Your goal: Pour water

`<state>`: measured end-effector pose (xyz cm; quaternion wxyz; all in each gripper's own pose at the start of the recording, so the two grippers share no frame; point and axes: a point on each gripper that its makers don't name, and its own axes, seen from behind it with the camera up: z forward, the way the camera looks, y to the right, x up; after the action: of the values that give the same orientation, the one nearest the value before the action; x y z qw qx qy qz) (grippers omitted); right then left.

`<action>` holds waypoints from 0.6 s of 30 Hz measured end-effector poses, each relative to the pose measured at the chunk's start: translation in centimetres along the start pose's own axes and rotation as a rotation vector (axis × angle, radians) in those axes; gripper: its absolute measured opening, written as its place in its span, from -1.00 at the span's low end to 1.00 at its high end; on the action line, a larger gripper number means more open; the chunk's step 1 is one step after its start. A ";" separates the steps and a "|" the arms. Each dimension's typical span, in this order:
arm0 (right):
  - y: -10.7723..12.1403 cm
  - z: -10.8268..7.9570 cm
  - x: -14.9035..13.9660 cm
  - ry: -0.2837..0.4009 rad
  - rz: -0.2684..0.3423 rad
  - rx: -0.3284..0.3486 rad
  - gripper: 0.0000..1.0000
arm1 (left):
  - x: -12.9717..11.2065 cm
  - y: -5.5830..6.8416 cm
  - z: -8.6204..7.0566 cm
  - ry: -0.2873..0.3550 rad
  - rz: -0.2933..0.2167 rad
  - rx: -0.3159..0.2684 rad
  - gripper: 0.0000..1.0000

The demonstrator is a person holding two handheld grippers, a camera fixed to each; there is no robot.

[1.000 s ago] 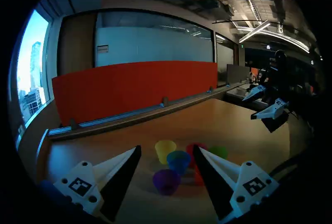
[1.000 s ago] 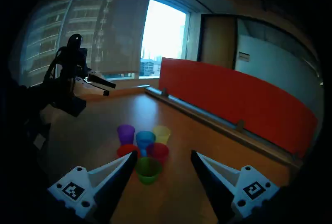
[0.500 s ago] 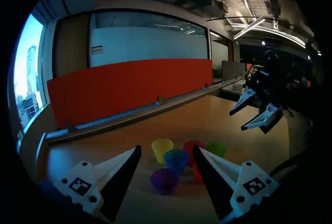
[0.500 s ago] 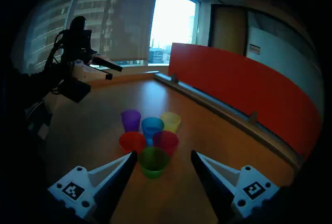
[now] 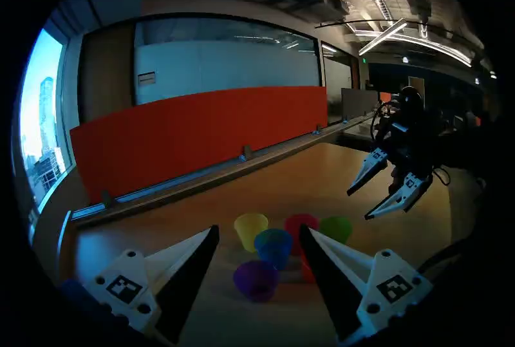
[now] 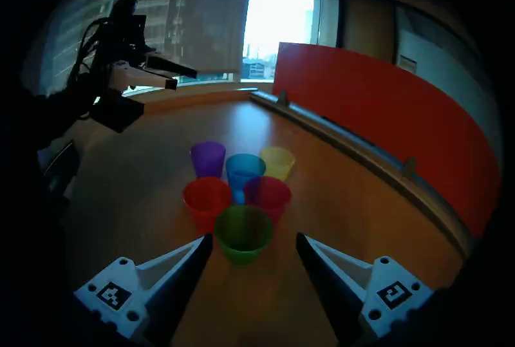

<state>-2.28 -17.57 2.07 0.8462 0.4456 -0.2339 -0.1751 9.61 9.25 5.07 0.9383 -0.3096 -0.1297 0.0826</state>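
**Left gripper view.** Left tool [image 5: 258, 230]: jaws spread wide, nothing between them, held above the bench [image 5: 322, 176], short of the cups [image 5: 273, 247]. The cups stand upright, rims up, in a tight cluster mid-bench; judged that this gives access from either side. Purple cup [image 5: 255, 279] is nearest this tool, yellow cup [image 5: 250, 230] behind it. Right tool [image 5: 358, 205] is seen across the bench, jaws parted, empty, tips angled down twd the green cup [image 5: 335, 228]. No jug or bottle seen. Water in any cup: cannot tell.

**Right gripper view.** Right tool: jaws wide apart, nothing held. The green cup [image 6: 243, 234] sits just ahead, centred on the gap; judged a line-up for a pick. Red cup [image 6: 206, 199] and the rest are packed close behind it, touching or nearly so, so a clean grip needs care. Left tool [image 6: 185, 80] is well apart, above the far side of the bench, jaws apart, empty.

**Change vs 1.0 s ago.** Right tool is nearer the cluster and lower. The cups are larger in its view, with the green one up at the tips. Left tool's framing of the cups is approx. unchanged; judged waiting.
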 end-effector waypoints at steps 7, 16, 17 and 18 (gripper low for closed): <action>-0.3 1.4 -1.5 -0.033 0.009 0.023 1.00 | 0.0 0.0 0.3 -0.003 0.002 -0.003 0.84; -0.7 2.7 -3.0 -0.066 0.013 0.044 1.00 | -0.4 -0.2 1.0 -0.012 0.002 -0.003 0.84; -0.7 2.9 -3.1 -0.071 0.012 0.047 1.00 | -0.4 -0.2 1.1 -0.013 0.001 -0.004 0.84; -0.8 3.0 -3.3 -0.075 0.012 0.049 1.00 | -0.4 -0.2 1.2 -0.013 0.001 -0.005 0.84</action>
<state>-6.73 -18.39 2.14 0.8268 0.4578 -0.2723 -0.1809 8.84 9.69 6.00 0.9367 -0.3114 -0.1361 0.0847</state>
